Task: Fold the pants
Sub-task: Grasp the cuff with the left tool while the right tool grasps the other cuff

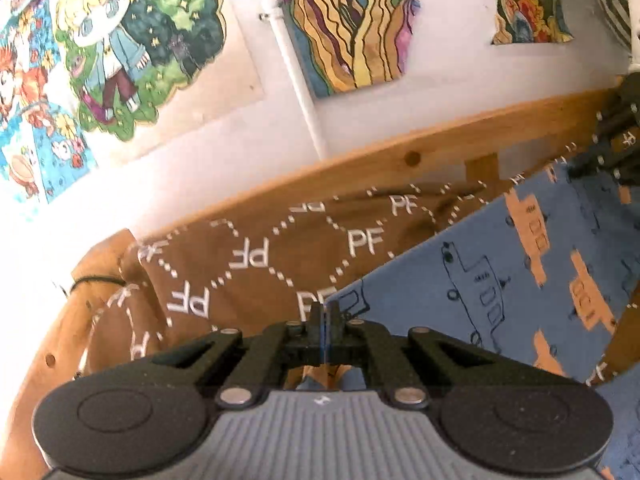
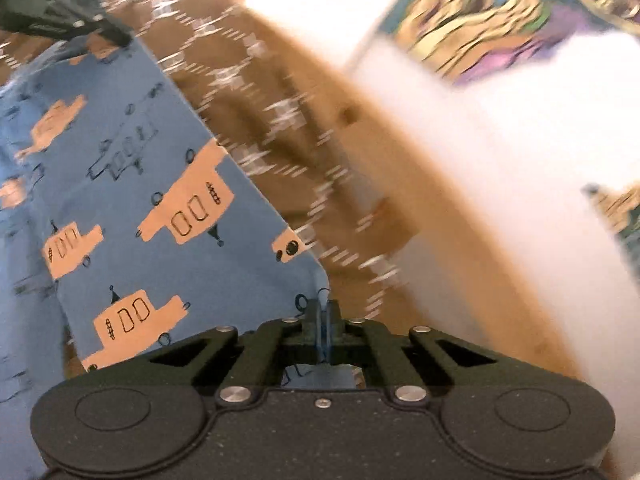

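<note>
The pants [image 1: 520, 272] are blue cloth printed with orange boats. They hang stretched between my two grippers above a brown blanket. My left gripper [image 1: 325, 310] is shut on one corner of the pants, the blue edge pinched between its black fingers. In the right wrist view the pants [image 2: 132, 200] fill the left half, and my right gripper [image 2: 322, 308] is shut on their other corner. The right gripper [image 1: 618, 136] also shows at the far right edge of the left wrist view. The left gripper [image 2: 52, 16] sits at the top left of the right wrist view.
A brown blanket [image 1: 248, 256] with white PF letters covers the bed under the pants. A wooden bed rail [image 1: 420, 152] runs behind it against a white wall with colourful drawings [image 1: 348, 24]. The right wrist view is motion-blurred.
</note>
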Demonstrator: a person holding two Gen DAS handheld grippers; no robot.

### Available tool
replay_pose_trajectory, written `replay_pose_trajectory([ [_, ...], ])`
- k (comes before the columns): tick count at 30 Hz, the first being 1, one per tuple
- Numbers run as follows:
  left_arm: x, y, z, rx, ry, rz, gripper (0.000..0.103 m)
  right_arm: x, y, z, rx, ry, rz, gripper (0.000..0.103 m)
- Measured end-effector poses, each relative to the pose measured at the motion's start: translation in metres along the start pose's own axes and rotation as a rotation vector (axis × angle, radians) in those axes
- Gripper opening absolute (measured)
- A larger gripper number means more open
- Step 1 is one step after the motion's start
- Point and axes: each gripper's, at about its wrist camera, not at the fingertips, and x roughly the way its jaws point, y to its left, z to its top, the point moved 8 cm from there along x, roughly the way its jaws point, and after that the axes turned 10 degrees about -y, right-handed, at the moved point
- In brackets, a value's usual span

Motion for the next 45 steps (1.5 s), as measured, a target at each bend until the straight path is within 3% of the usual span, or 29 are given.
replay_pose_trajectory([
  [3,0.015,0.002,-0.002,-0.012,0.031,0.016,0.000,0.021,-0.009,0.008,0.000,0.011,-0.011,0.000],
  [11,0.043,0.006,-0.024,-0.001,0.090,0.018,0.000,0.082,0.006,-0.012,0.039,0.094,0.023,0.002],
  [19,0.043,0.015,-0.030,-0.122,0.108,-0.077,0.011,0.071,-0.012,-0.016,0.106,0.094,0.028,0.054],
  [22,0.038,0.023,-0.031,-0.152,0.100,-0.115,0.029,0.053,-0.016,-0.018,0.128,0.081,0.042,0.059],
  [24,0.034,0.027,-0.030,-0.167,0.086,-0.158,0.056,0.044,-0.017,-0.016,0.150,0.065,0.063,0.067],
  [26,0.031,0.032,-0.027,-0.185,0.064,-0.175,0.068,0.040,-0.015,-0.013,0.157,0.051,0.089,0.078],
  [28,0.029,0.035,-0.023,-0.185,0.059,-0.191,0.069,0.037,-0.012,-0.010,0.159,0.038,0.122,0.087],
  [34,0.028,0.031,-0.023,-0.139,0.089,-0.217,0.072,0.053,-0.003,0.004,0.195,0.014,0.182,0.087],
  [38,0.033,0.026,-0.030,-0.145,0.146,-0.230,0.058,0.075,0.006,0.012,0.146,0.033,0.175,0.074],
  [41,0.038,0.025,-0.033,-0.138,0.167,-0.213,0.053,0.085,0.008,0.016,0.143,0.038,0.175,0.057],
  [43,0.039,0.025,-0.033,-0.147,0.172,-0.212,0.045,0.090,0.008,0.017,0.149,0.047,0.170,0.029],
  [45,0.041,0.026,-0.032,-0.160,0.183,-0.219,0.028,0.090,0.008,0.016,0.154,0.053,0.172,0.008],
])
